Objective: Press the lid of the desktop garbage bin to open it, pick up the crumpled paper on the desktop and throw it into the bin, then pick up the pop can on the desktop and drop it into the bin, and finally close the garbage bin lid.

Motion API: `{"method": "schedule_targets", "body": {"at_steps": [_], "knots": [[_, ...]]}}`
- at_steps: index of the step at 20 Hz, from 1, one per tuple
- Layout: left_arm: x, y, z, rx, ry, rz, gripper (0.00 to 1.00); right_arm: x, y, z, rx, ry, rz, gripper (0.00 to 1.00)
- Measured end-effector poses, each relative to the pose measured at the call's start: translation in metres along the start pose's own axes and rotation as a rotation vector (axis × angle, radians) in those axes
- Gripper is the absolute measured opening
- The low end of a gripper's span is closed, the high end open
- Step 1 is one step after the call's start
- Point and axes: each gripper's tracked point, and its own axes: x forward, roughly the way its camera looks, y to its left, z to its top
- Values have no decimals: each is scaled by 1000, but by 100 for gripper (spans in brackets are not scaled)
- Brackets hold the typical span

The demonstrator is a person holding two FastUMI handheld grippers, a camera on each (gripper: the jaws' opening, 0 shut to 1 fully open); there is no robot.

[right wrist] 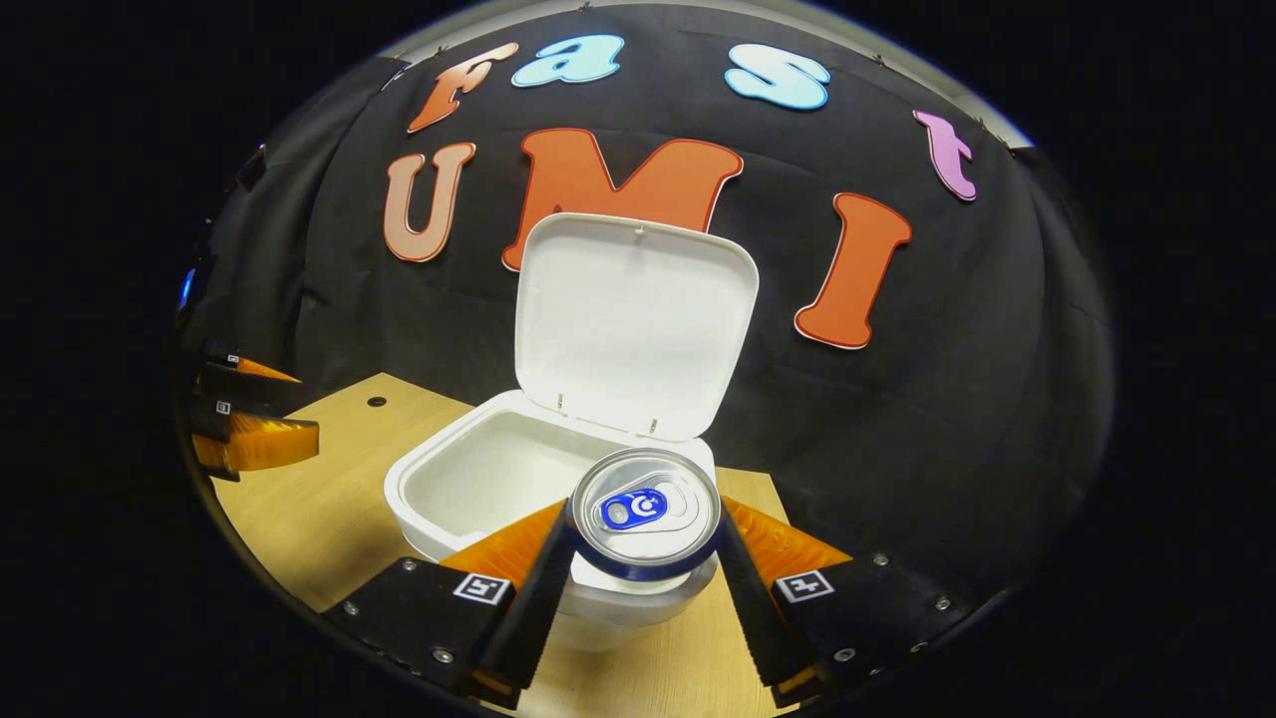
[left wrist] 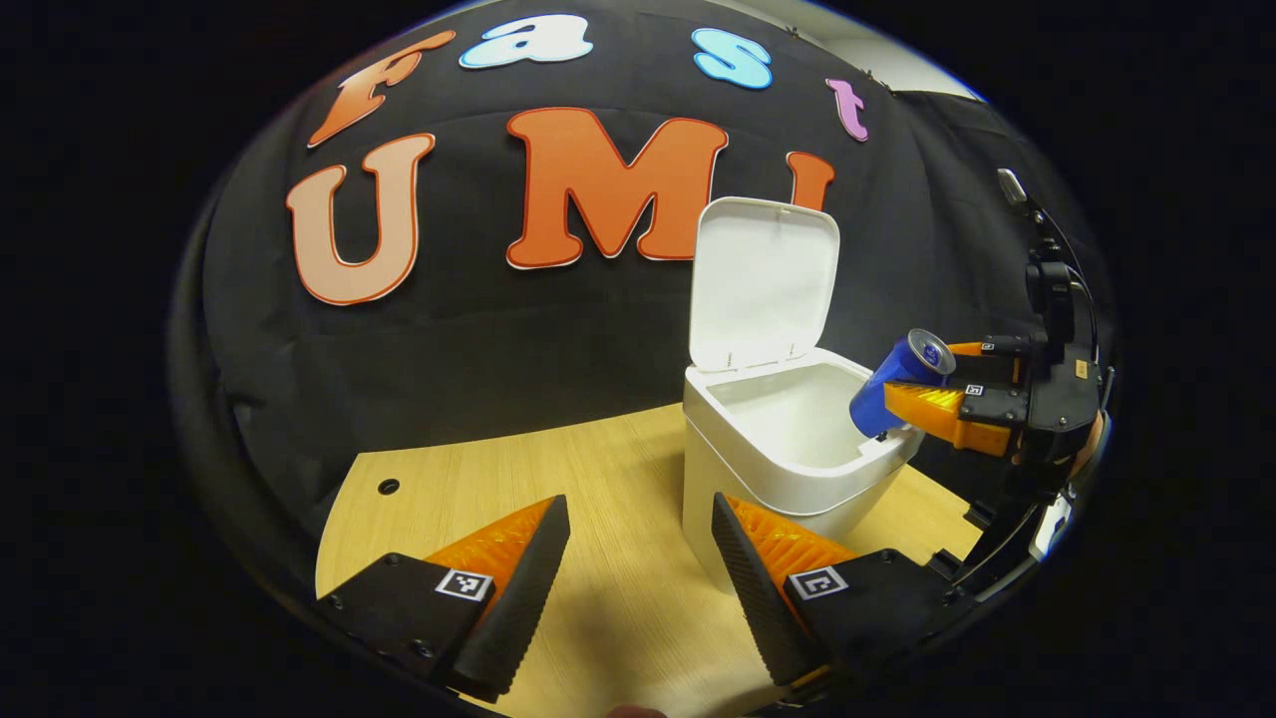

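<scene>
White plastic forms the small square desktop garbage bin (left wrist: 797, 439), which stands on the pale wood-grain tabletop (left wrist: 598, 479) with its hinged lid (left wrist: 763, 284) tipped up and back against the black cloth wall. In the right gripper view the bin's cavity (right wrist: 498, 479) looks pale and bare as far as can be seen; the crumpled paper cannot be made out inside.

The right hand-held gripper (right wrist: 646, 558) is clamped on a blue aluminium pop can (right wrist: 646, 514), both fingers pressing its sides, the silver top with its blue pull tab facing the camera. In the left gripper view that can (left wrist: 897, 384) is tilted, its lower end just over the bin's right rim, above the opening.

The left hand-held gripper (left wrist: 638, 568) hangs over the tabletop just beside the bin's front left, fingers spread wide and holding nothing.
</scene>
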Motion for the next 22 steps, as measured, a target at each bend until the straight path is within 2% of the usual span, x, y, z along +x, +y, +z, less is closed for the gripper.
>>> {"method": "schedule_targets", "body": {"at_steps": [8, 15, 16, 19, 22], "knots": [[-8, 23, -6, -28, -1, 50, 91, 9, -2, 40, -19, -73, -1, 83], [-17, 51, -12, -68, 2, 109, 93, 21, -13, 132, -44, -227, -15, 83], [-19, 56, -12, -73, 0, 121, 90, 24, -14, 143, -45, -245, -19, 83], [-28, 72, -14, -81, -8, 160, 94, 31, -15, 177, -51, -297, -19, 83], [-36, 89, -18, -102, -8, 204, 92, 44, -15, 205, -54, -330, -25, 82]]}}
